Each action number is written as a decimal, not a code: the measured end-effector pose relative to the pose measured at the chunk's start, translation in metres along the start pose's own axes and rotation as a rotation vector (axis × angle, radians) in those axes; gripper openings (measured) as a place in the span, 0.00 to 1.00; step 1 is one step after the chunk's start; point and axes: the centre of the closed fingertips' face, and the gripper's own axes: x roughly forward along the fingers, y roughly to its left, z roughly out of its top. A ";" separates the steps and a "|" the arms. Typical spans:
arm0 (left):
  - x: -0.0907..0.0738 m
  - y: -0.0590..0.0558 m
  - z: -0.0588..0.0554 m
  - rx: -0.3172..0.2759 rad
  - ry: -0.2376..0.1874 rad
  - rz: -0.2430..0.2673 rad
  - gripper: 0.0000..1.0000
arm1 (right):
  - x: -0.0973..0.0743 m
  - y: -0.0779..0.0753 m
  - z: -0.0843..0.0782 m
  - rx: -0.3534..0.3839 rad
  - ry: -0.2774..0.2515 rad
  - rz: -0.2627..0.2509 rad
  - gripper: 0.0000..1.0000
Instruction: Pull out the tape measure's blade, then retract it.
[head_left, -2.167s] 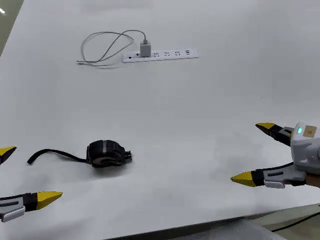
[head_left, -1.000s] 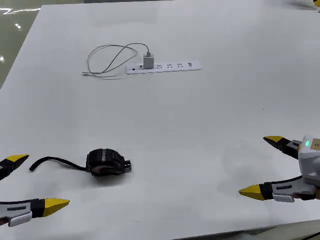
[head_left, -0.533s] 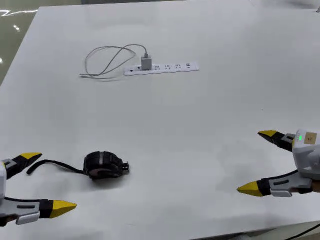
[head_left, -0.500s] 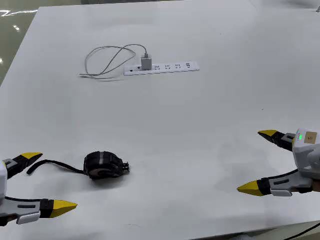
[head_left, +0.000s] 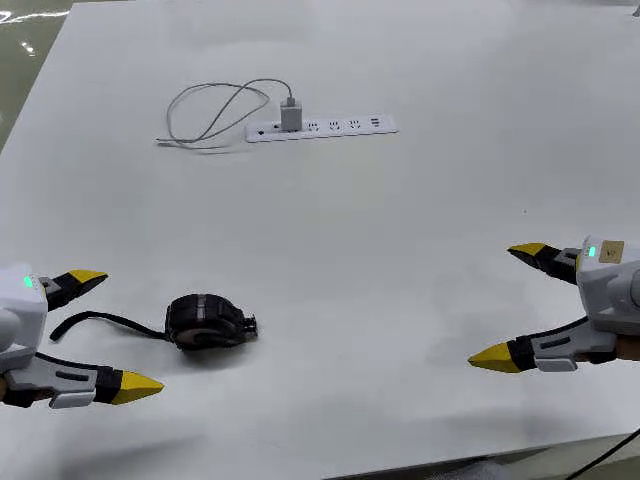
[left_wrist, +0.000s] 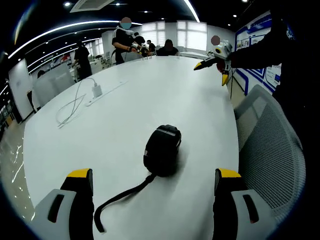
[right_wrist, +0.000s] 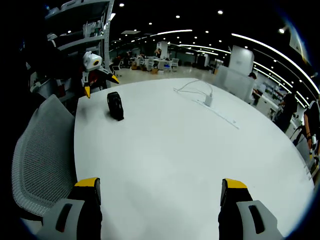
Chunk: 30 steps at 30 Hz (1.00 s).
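Observation:
A black tape measure (head_left: 205, 320) lies on the white table (head_left: 400, 220), its black wrist strap (head_left: 100, 322) trailing to the left. My left gripper (head_left: 120, 330) is open just left of it, with the strap end between its yellow-tipped jaws. The same tape measure (left_wrist: 162, 149) sits ahead of the left gripper (left_wrist: 152, 182) in the left gripper view. My right gripper (head_left: 512, 304) is open over bare table at the right, far from the tape measure (right_wrist: 115, 105). No blade is pulled out.
A white power strip (head_left: 320, 127) with a plugged-in charger (head_left: 290, 113) and a looped grey cable (head_left: 205, 110) lies at the far side. A mesh chair (left_wrist: 270, 150) stands by the table's near edge. People stand in the background.
My left gripper has moved in from the left edge toward the tape measure, bringing the strap between its jaws. The right gripper has stayed about where it was. The head camera has shifted.

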 end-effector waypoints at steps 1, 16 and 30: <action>0.000 0.000 0.001 0.015 0.009 0.001 0.99 | 0.000 0.000 0.001 0.000 -0.005 0.001 0.99; 0.024 -0.006 0.005 0.082 0.050 -0.059 0.95 | 0.012 0.005 0.011 -0.030 -0.008 0.038 0.99; 0.046 -0.012 0.010 0.178 0.117 -0.140 0.81 | 0.030 0.012 0.028 -0.063 -0.029 0.083 0.99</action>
